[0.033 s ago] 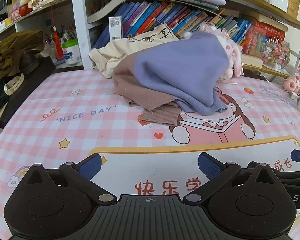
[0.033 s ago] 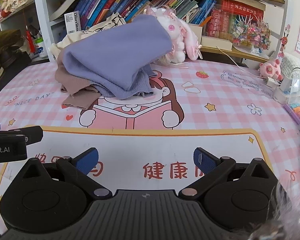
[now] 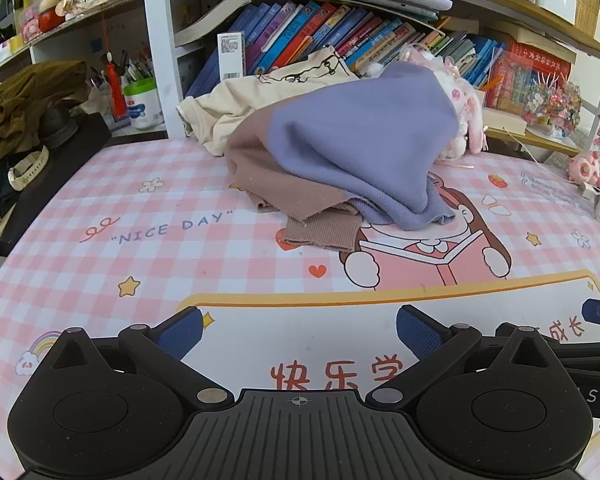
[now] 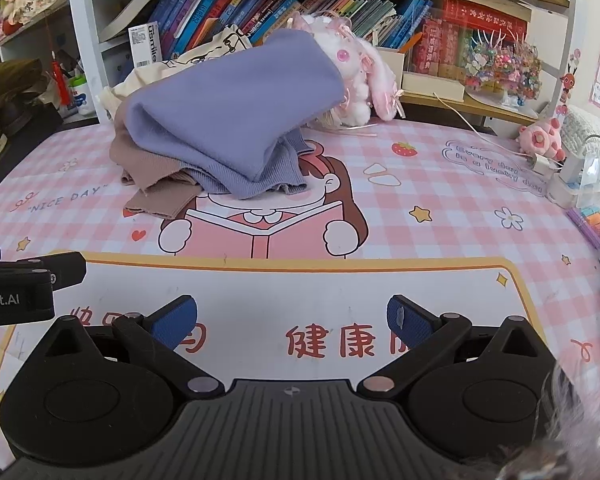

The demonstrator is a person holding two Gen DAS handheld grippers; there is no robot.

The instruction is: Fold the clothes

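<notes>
While both claws gape wide and empty, the left gripper [image 3: 298,330] and right gripper [image 4: 292,318] hover above the pink checked mat [image 4: 440,184], well short of the lavender-and-mauve sweatshirt [image 3: 356,152] heaped at its far edge.

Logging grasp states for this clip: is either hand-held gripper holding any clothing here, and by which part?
Nothing is held. The left hand-held gripper and right hand-held gripper are both open over the mat, short of the purple-and-brown sweatshirt.

Bare mat [image 3: 228,264] up front, clothes pile [image 3: 352,152] blocking bookshelf [image 3: 340,36]
</notes>
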